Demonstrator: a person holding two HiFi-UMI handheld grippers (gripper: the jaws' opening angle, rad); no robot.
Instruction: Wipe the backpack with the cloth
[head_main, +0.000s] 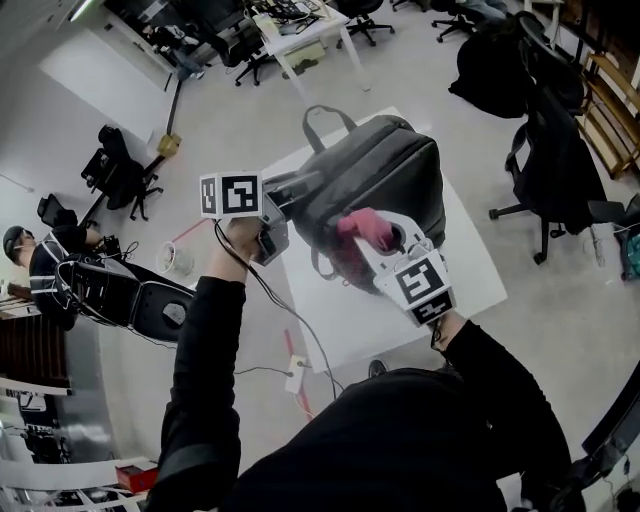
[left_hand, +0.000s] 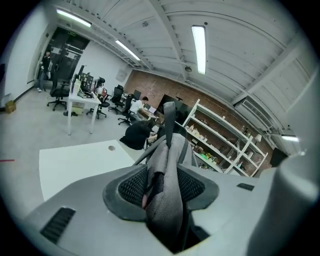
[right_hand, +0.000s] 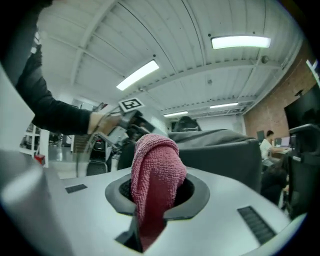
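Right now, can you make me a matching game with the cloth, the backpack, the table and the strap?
Things:
1. cloth
2. backpack
3. table
4. strap

Descriptions:
A. white, under the backpack
B. grey mesh, pinched in the left gripper
C. pink, pinched in the right gripper
D. grey, lying on the table

Pairs: 1-C, 2-D, 3-A, 4-B
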